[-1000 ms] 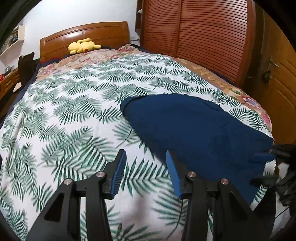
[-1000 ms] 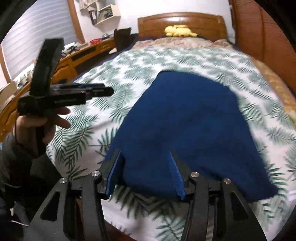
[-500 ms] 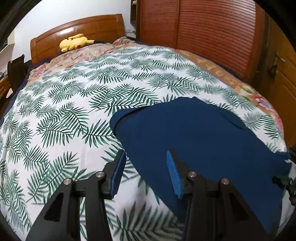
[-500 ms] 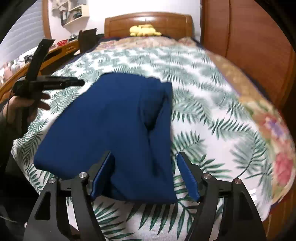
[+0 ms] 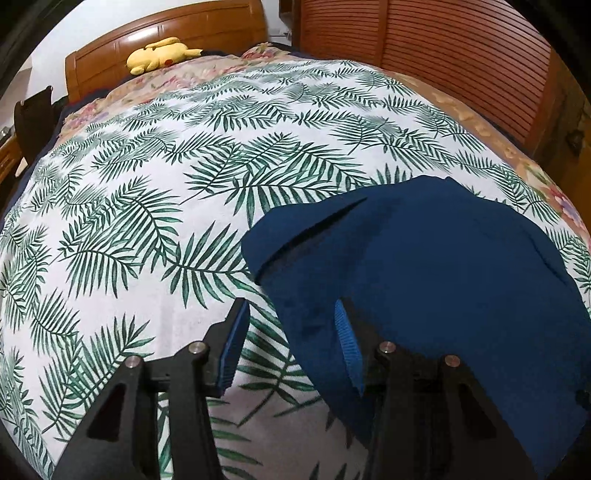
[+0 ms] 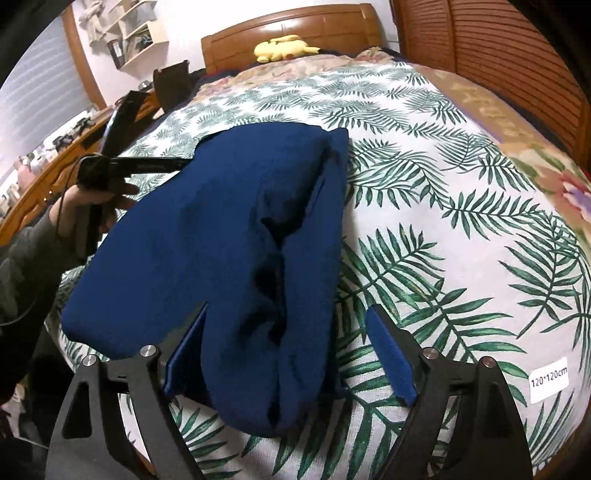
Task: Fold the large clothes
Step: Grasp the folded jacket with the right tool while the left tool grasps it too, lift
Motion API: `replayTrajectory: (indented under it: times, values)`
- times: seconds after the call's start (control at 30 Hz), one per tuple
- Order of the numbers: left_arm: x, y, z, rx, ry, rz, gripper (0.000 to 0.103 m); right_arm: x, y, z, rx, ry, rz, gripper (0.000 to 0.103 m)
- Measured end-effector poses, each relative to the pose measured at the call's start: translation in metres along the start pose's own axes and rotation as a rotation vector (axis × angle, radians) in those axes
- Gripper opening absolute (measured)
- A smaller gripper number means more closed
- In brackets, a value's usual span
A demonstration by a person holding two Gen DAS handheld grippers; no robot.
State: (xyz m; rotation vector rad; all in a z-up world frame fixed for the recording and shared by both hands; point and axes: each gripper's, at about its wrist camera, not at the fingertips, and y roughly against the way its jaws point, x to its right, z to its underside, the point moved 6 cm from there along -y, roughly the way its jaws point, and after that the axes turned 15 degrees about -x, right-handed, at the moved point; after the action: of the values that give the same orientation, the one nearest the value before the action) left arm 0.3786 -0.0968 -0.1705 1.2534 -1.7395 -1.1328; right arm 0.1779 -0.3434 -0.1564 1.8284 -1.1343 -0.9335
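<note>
**Bedroom fold station: items in view, largest first**

1. Bed (image 5: pixel 155 192), covered by a white sheet with green palm-leaf print, is filling most of both wrist views and stretching away ahead of both grippers.

2. Louvred wooden wardrobe (image 5: pixel 443 55) is standing along the bed's side, ahead and to the right of both grippers.

3. Wooden headboard (image 6: pixel 295 26) is closing off the far end of the bed, straight ahead of the right gripper.

4. Navy blue garment (image 6: pixel 221 240) is lying on the sheet near the foot edge, partly folded, with a long crease running down it. In the left wrist view the garment (image 5: pixel 443 277) is spreading ahead and to the right of that gripper.

5. Right gripper (image 6: pixel 288 347) is standing wide open, its blue-padded fingers straddling the near end of the garment's folded roll; the cloth is passing between them and the pads are not pressing it.

6. Left gripper (image 5: pixel 291 339) is also standing open, its left finger over bare sheet and its right finger over the garment's near edge. Seen from the right wrist, it (image 6: pixel 147 162) is being held in the person's left hand (image 6: pixel 92 199), beside the garment's left edge.

7. Yellow plush toy (image 5: pixel 162 53) is lying against the headboard, far ahead of both grippers.

8. White size label (image 6: pixel 548 378), printed "120*120cm", is sitting on the sheet just right of the right gripper.
</note>
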Motion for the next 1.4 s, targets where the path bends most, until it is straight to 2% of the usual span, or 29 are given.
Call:
replayTrajectory:
  times: [0.2, 0.4, 0.63, 0.67, 0.77, 0.8, 0.83, 0.93, 1.03, 1.13, 1.27, 1.4]
  values:
    - [-0.002, -0.007, -0.005, -0.001, -0.003, -0.010, 0.050, -0.007, -0.005, 0.001, -0.006, 0.007, 0.000, 0.085]
    - [-0.006, -0.008, -0.009, -0.004, 0.019, 0.015, 0.050, -0.014, -0.008, 0.004, -0.008, 0.011, -0.031, 0.076]
    - [-0.008, -0.009, -0.012, 0.003, 0.025, 0.031, 0.049, -0.016, -0.006, 0.006, -0.002, 0.007, -0.048, 0.071]
    - [-0.008, -0.009, -0.013, 0.004, 0.025, 0.035, 0.048, -0.016, -0.006, 0.006, -0.001, 0.008, -0.051, 0.071]
    - [-0.009, -0.008, -0.014, -0.002, 0.050, 0.092, 0.026, -0.019, -0.005, 0.007, 0.001, 0.018, -0.060, 0.062]
    - [-0.010, -0.007, -0.014, 0.003, 0.065, 0.097, 0.013, -0.022, -0.004, 0.007, -0.001, 0.033, -0.056, 0.055]
    - [-0.009, -0.003, -0.014, 0.011, 0.071, 0.101, 0.009, -0.027, -0.003, 0.008, 0.001, 0.055, -0.047, 0.047]
    - [-0.005, 0.008, -0.016, 0.034, 0.056, 0.057, 0.005, -0.030, 0.000, 0.009, 0.014, 0.073, -0.036, 0.034]
    - [-0.002, 0.030, -0.018, 0.083, 0.049, 0.032, 0.003, -0.030, 0.011, 0.007, 0.064, 0.074, -0.049, 0.024]
    - [0.005, 0.061, -0.024, 0.139, 0.037, 0.028, 0.003, -0.032, 0.027, 0.002, 0.119, 0.086, -0.044, 0.020]
    - [0.035, 0.098, -0.035, 0.200, -0.017, 0.011, 0.003, -0.032, 0.049, -0.003, 0.193, 0.097, -0.037, 0.018]
    - [0.075, 0.126, -0.052, 0.263, -0.060, 0.018, 0.003, -0.008, 0.082, -0.004, 0.261, 0.070, 0.004, 0.018]
